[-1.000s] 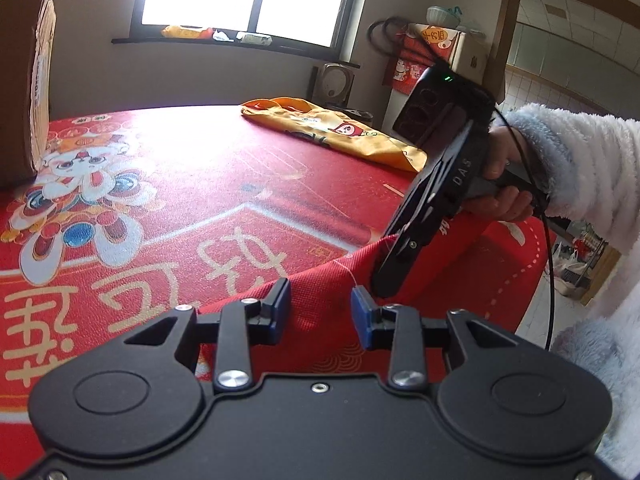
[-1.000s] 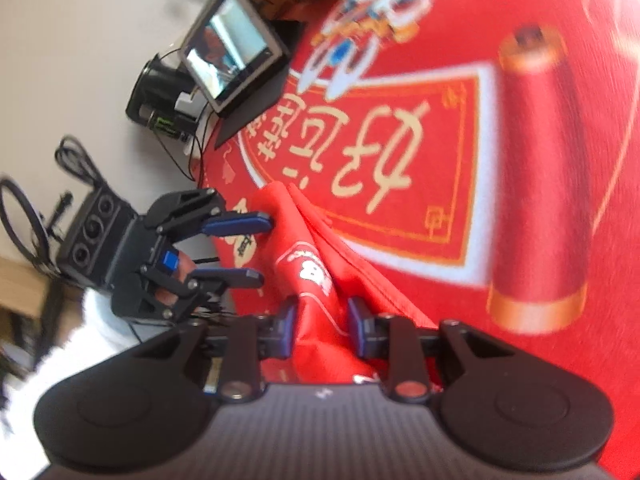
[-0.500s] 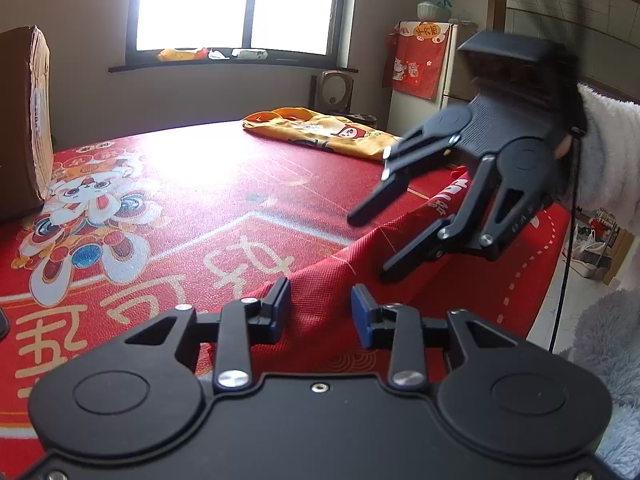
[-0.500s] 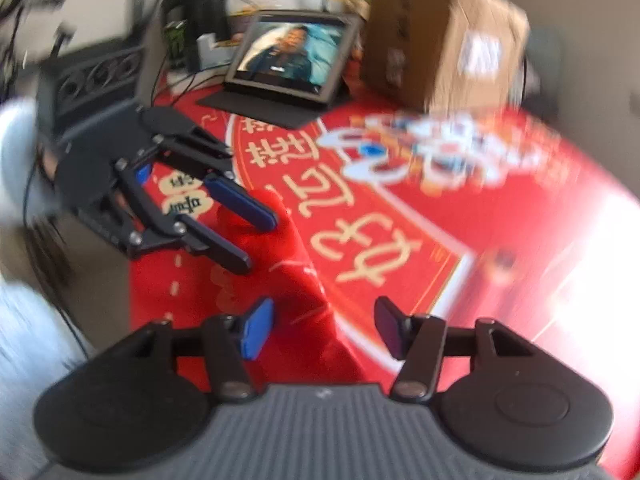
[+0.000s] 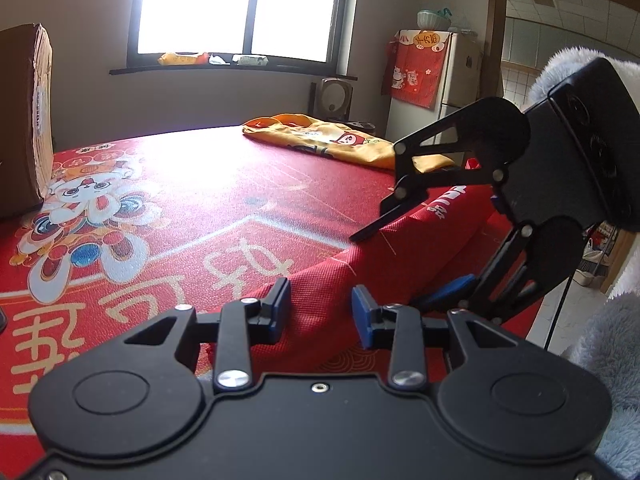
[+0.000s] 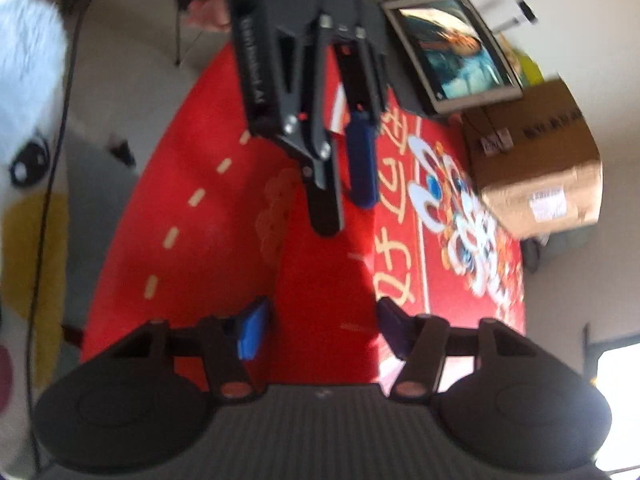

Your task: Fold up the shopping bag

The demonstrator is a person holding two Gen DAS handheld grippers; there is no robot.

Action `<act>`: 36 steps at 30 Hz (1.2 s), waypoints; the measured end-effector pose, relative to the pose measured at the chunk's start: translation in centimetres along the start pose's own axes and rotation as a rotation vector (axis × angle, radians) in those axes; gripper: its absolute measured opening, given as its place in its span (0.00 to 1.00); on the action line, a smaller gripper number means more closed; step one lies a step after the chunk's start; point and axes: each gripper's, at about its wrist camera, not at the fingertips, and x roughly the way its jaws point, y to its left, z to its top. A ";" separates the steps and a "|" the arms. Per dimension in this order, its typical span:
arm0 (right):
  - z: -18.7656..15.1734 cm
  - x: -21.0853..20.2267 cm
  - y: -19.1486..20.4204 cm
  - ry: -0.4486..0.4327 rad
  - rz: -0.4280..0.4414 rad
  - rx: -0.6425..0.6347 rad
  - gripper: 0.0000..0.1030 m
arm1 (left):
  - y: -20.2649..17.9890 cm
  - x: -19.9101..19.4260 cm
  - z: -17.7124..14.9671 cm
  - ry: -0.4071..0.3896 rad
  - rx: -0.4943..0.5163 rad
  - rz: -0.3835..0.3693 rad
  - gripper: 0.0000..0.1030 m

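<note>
A red shopping bag (image 5: pixel 420 248) lies gathered into a raised ridge on the red printed tablecloth (image 5: pixel 200 200). My left gripper (image 5: pixel 320 304) has the near end of that ridge between its blue pads and looks shut on it. In the right wrist view the left gripper (image 6: pixel 344 212) faces me from the far end of the bag (image 6: pixel 320 280). My right gripper (image 6: pixel 322 330) is open and straddles the ridge without its pads touching the fabric. The left wrist view shows the right gripper (image 5: pixel 400 268) over the bag's right part, with a fluffy white sleeve (image 5: pixel 568 64) behind it.
A yellow bag (image 5: pixel 320 144) lies at the table's far edge. A cardboard box (image 6: pixel 536 168) and a tablet (image 6: pixel 452 48) stand on the table's other side. The table's edge drops off just right of the red bag. A fridge (image 5: pixel 440 76) stands beyond.
My right gripper let go of the red bag, opened wide, rolled over and swung along the ridge away from the left gripper. The left gripper stayed where it was.
</note>
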 end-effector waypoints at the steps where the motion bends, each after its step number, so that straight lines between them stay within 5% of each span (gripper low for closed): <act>1: 0.3 0.2 0.1 0.006 -0.002 -0.026 0.53 | 0.1 0.0 0.0 -0.002 -0.002 -0.003 0.34; 9: 1.5 0.3 -0.5 0.060 0.063 -0.107 0.56 | 0.8 -0.1 -0.5 -0.034 -0.032 -0.027 0.34; 13: 2.0 0.5 0.9 0.064 -0.026 -0.168 0.67 | 1.0 -0.2 -0.7 -0.049 -0.042 -0.039 0.33; 16: 2.6 0.9 -0.2 0.106 0.016 -0.085 0.65 | 1.1 -0.2 -0.9 -0.056 -0.040 -0.047 0.33; 18: 2.6 1.3 -1.9 0.137 0.104 0.039 0.47 | 1.3 -0.2 -0.9 -0.060 -0.041 -0.055 0.34; 19: 2.5 1.5 -2.6 0.147 0.146 0.098 0.46 | 1.3 -0.2 -1.0 -0.061 -0.042 -0.059 0.34; 24: 2.6 0.6 0.1 0.124 0.050 0.089 0.28 | 1.3 -0.5 -1.1 -0.071 -0.055 -0.092 0.34; 28: 2.5 0.4 1.6 0.094 -0.043 0.125 0.25 | 1.5 -1.1 -1.1 -0.097 -0.109 -0.103 0.44; 30: 2.3 0.3 0.8 0.087 -0.024 0.198 0.25 | 1.7 -1.6 -1.0 -0.117 -0.146 -0.092 0.56; 36: 0.9 0.4 -2.5 0.022 0.036 0.555 0.25 | 2.4 -3.1 -1.1 -0.151 -0.256 -0.018 0.59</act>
